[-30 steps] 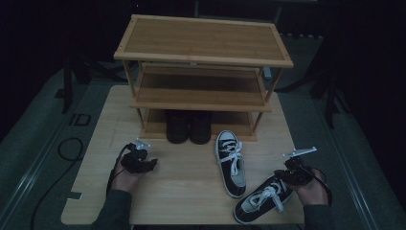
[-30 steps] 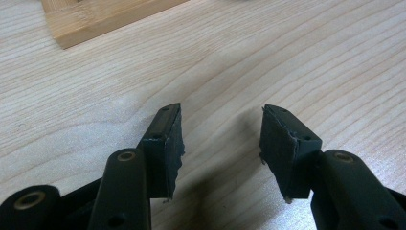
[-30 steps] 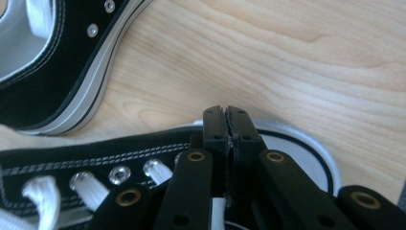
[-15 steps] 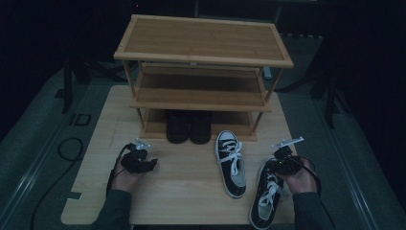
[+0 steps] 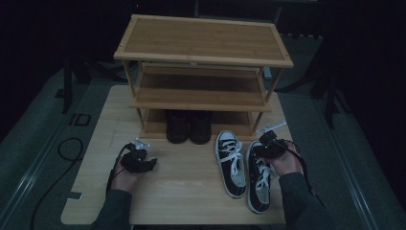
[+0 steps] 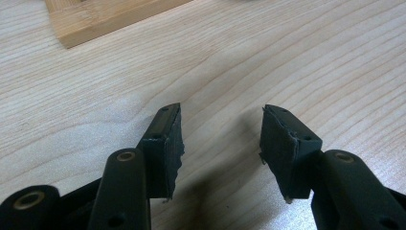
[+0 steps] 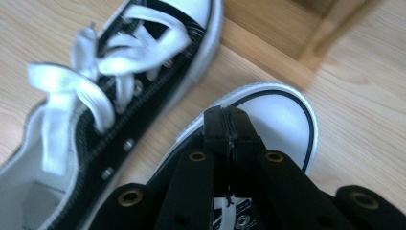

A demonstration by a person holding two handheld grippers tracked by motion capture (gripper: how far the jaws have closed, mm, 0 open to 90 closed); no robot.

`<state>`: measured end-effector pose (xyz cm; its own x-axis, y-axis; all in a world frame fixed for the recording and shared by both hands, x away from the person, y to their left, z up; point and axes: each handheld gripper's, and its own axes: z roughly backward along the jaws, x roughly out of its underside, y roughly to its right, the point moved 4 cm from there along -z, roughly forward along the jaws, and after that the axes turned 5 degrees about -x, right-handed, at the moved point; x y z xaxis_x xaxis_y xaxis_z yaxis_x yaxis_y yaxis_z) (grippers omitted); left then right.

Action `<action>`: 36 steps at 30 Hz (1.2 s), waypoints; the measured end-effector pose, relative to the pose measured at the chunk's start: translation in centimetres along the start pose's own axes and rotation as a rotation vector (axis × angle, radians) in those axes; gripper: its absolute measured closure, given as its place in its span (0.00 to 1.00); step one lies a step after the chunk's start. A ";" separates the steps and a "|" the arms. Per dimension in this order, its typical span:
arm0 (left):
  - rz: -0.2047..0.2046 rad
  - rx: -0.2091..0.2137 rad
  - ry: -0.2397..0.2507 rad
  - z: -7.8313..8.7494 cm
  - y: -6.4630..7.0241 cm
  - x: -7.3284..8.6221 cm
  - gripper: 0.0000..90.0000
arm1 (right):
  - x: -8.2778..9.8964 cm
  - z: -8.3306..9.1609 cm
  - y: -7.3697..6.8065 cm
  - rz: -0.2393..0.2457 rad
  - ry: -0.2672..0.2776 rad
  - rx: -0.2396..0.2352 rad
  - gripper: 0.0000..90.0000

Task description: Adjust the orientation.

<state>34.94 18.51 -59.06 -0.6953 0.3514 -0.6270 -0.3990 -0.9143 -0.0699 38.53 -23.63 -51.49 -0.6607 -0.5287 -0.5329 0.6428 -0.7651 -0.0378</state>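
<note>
Two black canvas sneakers with white laces and toe caps lie side by side on the wooden table [image 5: 182, 191], toes toward the shoe rack. My right gripper [image 5: 261, 151] [image 7: 226, 122] is shut on the upper of the right-hand sneaker [image 5: 257, 189] [image 7: 280, 112], just behind its white toe cap. The other sneaker [image 5: 231, 165] [image 7: 119, 72] sits close on its left. My left gripper [image 5: 151, 164] [image 6: 220, 139] rests low over bare table at the left, jaws open with nothing between them.
A three-tier bamboo shoe rack [image 5: 203, 60] stands at the back of the table, a pair of dark boots [image 5: 189, 127] on its bottom shelf. Its base edge [image 6: 105, 19] [image 7: 287, 28] lies just beyond both grippers. A black cable [image 5: 67, 148] trails off the table's left side.
My right gripper has carried the right-hand sneaker forward and to the left, turning it from askew at the front right corner to parallel beside the other sneaker. The left gripper has stayed put.
</note>
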 end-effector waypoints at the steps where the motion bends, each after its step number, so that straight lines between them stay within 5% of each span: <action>1: 0.000 0.000 0.000 0.0 0.0 0.0 0.56 | 0.0 0.0 0.0 0.000 0.000 0.000 0.98; 5: -0.001 0.001 0.000 0.0 0.0 0.0 0.56 | 0.1 -0.9 -0.4 0.019 -0.016 0.001 0.96; 8: 0.000 0.000 0.001 0.0 0.0 0.0 0.56 | 0.5 -0.4 -0.4 -0.002 0.026 -0.008 0.77; 12: 0.001 -0.001 0.001 0.0 0.0 0.0 0.56 | 1.1 1.0 -0.5 -0.018 0.055 -0.015 0.68; 29: 0.003 -0.003 0.003 -0.1 0.0 0.0 0.54 | 3.9 2.7 -1.1 -0.069 0.065 -0.059 0.62; 36: 0.002 -0.002 0.005 -0.1 0.0 0.0 0.54 | 4.8 3.5 -1.6 -0.085 0.071 -0.087 0.52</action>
<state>34.98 18.47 -59.10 -0.6930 0.3483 -0.6312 -0.3963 -0.9154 -0.0701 33.01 -26.26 -51.07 -0.6875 -0.4334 -0.5826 0.6186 -0.7698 -0.1572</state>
